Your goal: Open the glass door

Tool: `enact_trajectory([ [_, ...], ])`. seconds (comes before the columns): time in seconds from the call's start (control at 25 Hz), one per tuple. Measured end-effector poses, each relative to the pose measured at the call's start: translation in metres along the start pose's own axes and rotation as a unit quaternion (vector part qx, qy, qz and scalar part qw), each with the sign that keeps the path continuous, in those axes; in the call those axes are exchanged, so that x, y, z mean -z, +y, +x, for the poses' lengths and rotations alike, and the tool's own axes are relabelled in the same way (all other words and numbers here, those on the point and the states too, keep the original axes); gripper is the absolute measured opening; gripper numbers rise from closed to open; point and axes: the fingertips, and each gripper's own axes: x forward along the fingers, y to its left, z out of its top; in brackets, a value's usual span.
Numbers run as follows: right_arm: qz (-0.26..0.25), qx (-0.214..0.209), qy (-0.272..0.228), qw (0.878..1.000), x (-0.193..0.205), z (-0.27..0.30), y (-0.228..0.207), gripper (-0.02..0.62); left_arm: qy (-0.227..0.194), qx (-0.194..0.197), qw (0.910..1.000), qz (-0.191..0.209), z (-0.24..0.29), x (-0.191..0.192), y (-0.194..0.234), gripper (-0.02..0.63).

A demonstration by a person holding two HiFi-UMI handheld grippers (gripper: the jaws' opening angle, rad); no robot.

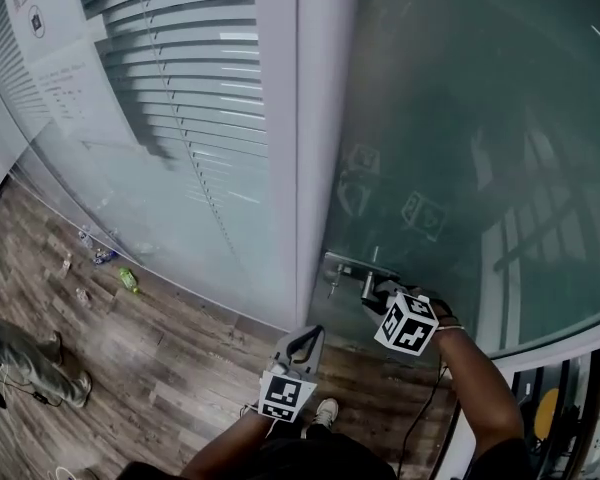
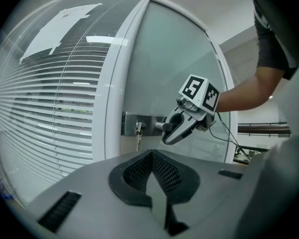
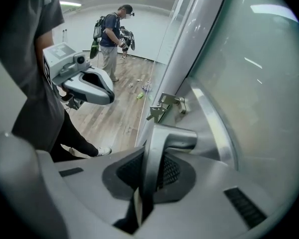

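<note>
**Item: glass door, shut.** It stands straight ahead of me. To its left is a white frame post, with slatted blinds behind the neighbouring pane. Wooden floor lies below.

**Fittings:** a metal lock plate sits at the door's left edge, with a key hanging from it. Just right of the key is a lever handle.

**Right gripper:** angled down, its jaws pinching the lever handle across its bar.

**Left gripper:** held back from the door at about handle level, jaws pressed together on nothing.

**Handling, as I judge it:**
- The pane is heavy, stiff and smooth, and would break under a knock. It offers no purchase of its own, so I would keep metal off it.
- The lever is the only sound hold. It is rigid and probably sprung.
- The lever's polished surface may slide in the pads, so it wants a firm pinch towards the free end.
- The door will likely start slowly, then carry its weight through the swing.
</note>
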Motion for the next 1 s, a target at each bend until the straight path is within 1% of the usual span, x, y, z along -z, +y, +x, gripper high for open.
enact_trajectory([
  [0.04, 0.003, -0.002, -0.004, 1.0, -0.001, 0.0, -0.001, 0.028, 0.001, -0.001, 1.0, -0.001, 0.0, 0.001, 0.001, -0.002],
  [0.08, 0.004, -0.003, -0.006, 1.0, -0.001, 0.0, -0.001, 0.025, 0.002, -0.002, 1.0, -0.002, 0.0, 0.003, 0.002, -0.002],
  [0.28, 0.006, -0.009, -0.012, 1.0, -0.002, 0.0, -0.001, 0.02, 0.006, 0.005, 1.0, -0.001, 0.001, 0.006, -0.005, -0.002],
  [0.44, 0.015, -0.014, -0.03, 0.999, -0.005, 0.001, 0.0, 0.018, 0.008, 0.012, 0.9999, 0.0, -0.001, 0.007, -0.012, -0.002],
  [0.6, 0.038, -0.02, -0.077, 0.996, -0.008, 0.002, 0.001, 0.017, 0.013, 0.014, 0.9998, 0.002, -0.002, 0.008, -0.016, -0.002],
  [0.72, 0.05, -0.022, -0.125, 0.991, -0.012, 0.0, 0.001, 0.017, 0.018, 0.013, 0.9998, 0.002, -0.002, 0.009, -0.019, -0.002],
  [0.8, 0.053, -0.016, -0.164, 0.985, -0.017, 0.002, 0.0, 0.017, 0.022, 0.012, 0.9997, 0.004, -0.002, 0.008, -0.016, -0.002],
  [0.92, 0.072, -0.008, -0.202, 0.977, -0.019, 0.004, -0.001, 0.017, 0.022, 0.012, 0.9997, 0.004, 0.001, 0.006, -0.013, -0.002],
  [1.0, 0.086, -0.004, -0.237, 0.968, -0.023, 0.005, -0.001, 0.017, 0.023, 0.009, 0.9997, -0.002, 0.003, 0.006, -0.01, -0.002],
])
